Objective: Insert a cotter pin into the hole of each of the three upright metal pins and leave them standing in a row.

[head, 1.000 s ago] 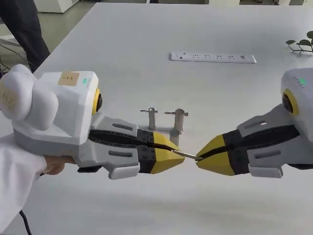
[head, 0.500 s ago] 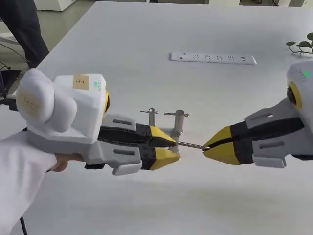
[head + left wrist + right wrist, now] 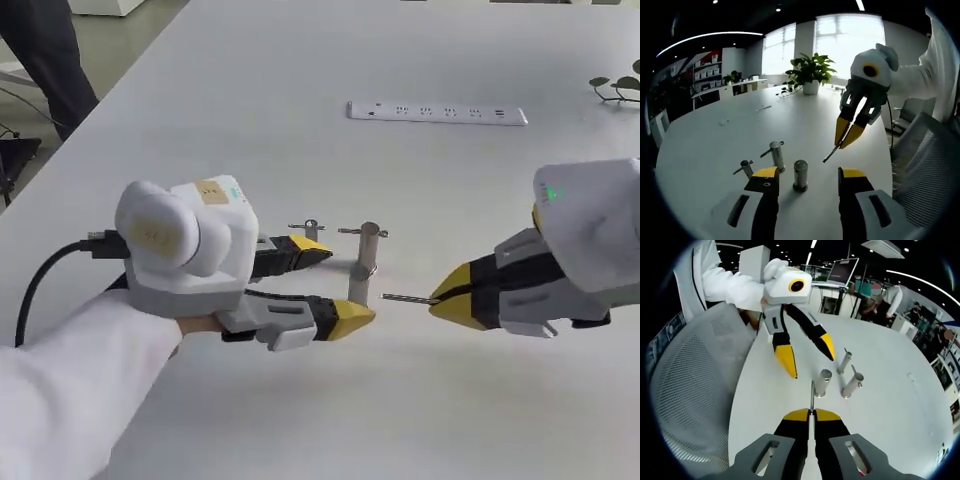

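Grey steel marks the progress here: of the 3 short cylindrical upright metal pins on the white table [image 3: 300, 120], the far pin [image 3: 746, 169] and the middle pin [image 3: 776, 156] each carry a thin wire fitted cotter pin [image 3: 350, 232] crosswise through the hole near the top, while the near pin [image 3: 800, 175] is bare. That puts 2 insertions done and 1 left. The last cotter pin [image 3: 405, 297], a slim silver wire, is clamped by one end in the closed yellow-tipped right tongs [image 3: 436, 297]. It lies roughly level, its free end aimed at the near pin and stopping just short of it. In the right gripper view it runs straight ahead from the jaws toward that pin's side. The left tongs [image 3: 340, 282] are spread wide and grip nothing. Their yellow tips stand on either side of the near pin, apart from it, seemingly ready to steady it. What remains, by my reading, is to line the wire up with the hole, which I cannot make out, and push it through. The 3 pins stand close together in a loose cluster, so the row may need straightening afterwards.
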`<control>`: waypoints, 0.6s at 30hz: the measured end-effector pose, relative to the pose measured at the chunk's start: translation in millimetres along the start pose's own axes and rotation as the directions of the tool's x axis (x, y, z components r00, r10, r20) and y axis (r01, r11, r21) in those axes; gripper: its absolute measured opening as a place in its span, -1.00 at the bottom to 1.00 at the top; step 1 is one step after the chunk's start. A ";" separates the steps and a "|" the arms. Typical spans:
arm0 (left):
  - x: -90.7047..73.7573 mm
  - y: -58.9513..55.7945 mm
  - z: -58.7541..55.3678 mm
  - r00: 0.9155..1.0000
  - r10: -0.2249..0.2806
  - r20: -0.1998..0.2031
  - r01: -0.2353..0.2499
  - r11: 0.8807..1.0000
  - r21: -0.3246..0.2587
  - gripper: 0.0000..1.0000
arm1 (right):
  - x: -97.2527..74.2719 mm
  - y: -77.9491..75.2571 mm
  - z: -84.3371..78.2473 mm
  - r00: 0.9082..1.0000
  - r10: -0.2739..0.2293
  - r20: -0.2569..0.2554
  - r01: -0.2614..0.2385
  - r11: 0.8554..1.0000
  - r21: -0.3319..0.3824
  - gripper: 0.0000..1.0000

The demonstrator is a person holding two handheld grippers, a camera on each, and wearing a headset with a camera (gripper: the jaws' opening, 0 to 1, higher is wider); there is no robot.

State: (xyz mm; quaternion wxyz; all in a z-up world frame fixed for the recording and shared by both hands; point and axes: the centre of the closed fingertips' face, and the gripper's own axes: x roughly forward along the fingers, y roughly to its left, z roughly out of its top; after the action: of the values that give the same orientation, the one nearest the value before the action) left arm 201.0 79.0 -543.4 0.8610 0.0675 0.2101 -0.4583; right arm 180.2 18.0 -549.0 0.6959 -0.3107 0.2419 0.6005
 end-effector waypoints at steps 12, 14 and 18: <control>25.0 15.0 -23.4 0.997 0.051 -0.061 -0.053 0.998 -0.028 -0.31 | 8.5 -22.4 -3.0 1.000 -0.014 -0.001 0.014 1.000 0.028 -1.00; 27.5 15.7 -24.1 0.997 0.048 -0.054 -0.050 0.998 -0.035 -0.35 | 9.1 -23.3 -4.6 1.000 -0.011 -0.006 0.011 1.000 0.021 -1.00; 29.6 13.9 -25.4 0.998 0.029 -0.055 -0.032 0.998 -0.046 -0.49 | 11.8 -23.6 -4.0 1.000 -0.003 -0.007 0.003 1.000 0.016 -1.00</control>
State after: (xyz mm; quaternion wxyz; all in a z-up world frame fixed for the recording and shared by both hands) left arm 219.3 72.3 -580.0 0.8632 0.0628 0.2432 -0.4379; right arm 205.6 21.2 -556.8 0.6985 -0.3076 0.2484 0.5965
